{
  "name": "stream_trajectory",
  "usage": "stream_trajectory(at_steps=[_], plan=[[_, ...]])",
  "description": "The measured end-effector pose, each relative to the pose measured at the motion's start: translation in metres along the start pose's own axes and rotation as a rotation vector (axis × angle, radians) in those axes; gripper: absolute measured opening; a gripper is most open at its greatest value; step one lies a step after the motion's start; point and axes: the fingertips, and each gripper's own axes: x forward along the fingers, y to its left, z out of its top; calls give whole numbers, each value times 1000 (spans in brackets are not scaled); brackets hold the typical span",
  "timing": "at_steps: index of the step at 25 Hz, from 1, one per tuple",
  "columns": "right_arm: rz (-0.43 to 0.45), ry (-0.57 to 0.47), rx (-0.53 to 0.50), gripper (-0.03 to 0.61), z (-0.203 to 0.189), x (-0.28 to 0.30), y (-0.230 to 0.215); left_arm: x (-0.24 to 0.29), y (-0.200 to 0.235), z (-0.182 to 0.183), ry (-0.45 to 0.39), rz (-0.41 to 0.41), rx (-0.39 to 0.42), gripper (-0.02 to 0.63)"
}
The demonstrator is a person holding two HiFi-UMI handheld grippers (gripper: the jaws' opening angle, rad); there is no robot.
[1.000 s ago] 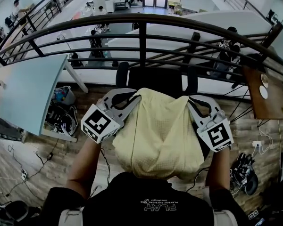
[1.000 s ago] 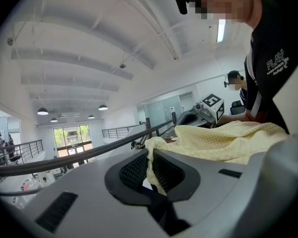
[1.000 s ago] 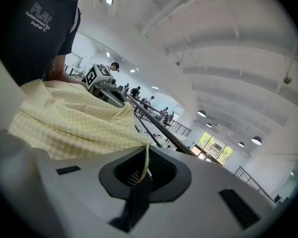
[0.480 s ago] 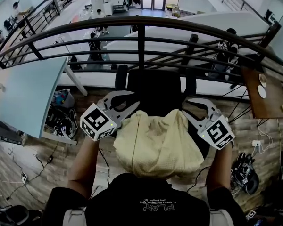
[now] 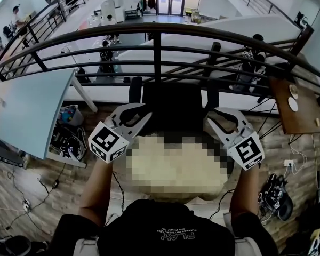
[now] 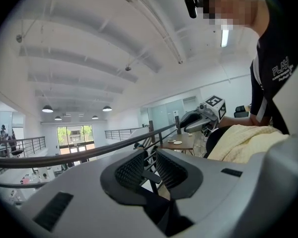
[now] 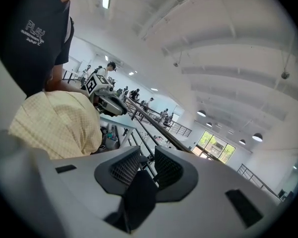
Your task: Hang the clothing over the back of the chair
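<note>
A railing (image 5: 157, 28) runs across beyond the black chair (image 5: 170, 105). The yellow clothing (image 7: 54, 125) lies draped over the chair's near edge, just before the person, between the two grippers and touching neither. The left gripper (image 5: 140, 113) is beside the clothing's left corner, jaws a little apart and empty. The right gripper (image 5: 216, 116) is at its right corner, jaws likewise parted with nothing between them.

— The clothing (image 7: 54, 123)?
— Pale yellow cloth, finely checked weave, matt.
— The left gripper (image 6: 149, 170)?
— Matt grey plastic, with black ribbed pads (image 6: 131, 172).
— Around it?
— The railing (image 5: 157, 28) is dark, faintly glossy metal; the floor (image 5: 288, 135) is wood planks.
</note>
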Motion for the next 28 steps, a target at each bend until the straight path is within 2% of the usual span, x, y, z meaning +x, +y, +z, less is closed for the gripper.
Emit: stream_trajectory(at_steps=[4, 8, 13, 16, 20, 28], plan=[[-89, -95, 25, 74, 19, -12, -11, -11, 3, 14, -36, 50, 20, 86], [-172, -194, 78, 54, 38, -30, -18, -28, 0, 35, -112, 115, 56, 66], [-237, -222, 70, 37, 49, -53, -19, -44, -11, 56, -154, 169, 69, 27], [-272, -294, 98, 32, 69, -68, -15, -50, -19, 61, -175, 186, 72, 14], [-300, -321, 100, 21, 80, -88, -6, -60, -34, 73, -193, 202, 68, 12], [-360, -376, 82, 18, 103, -104, 3, -70, -58, 95, -232, 244, 117, 12]])
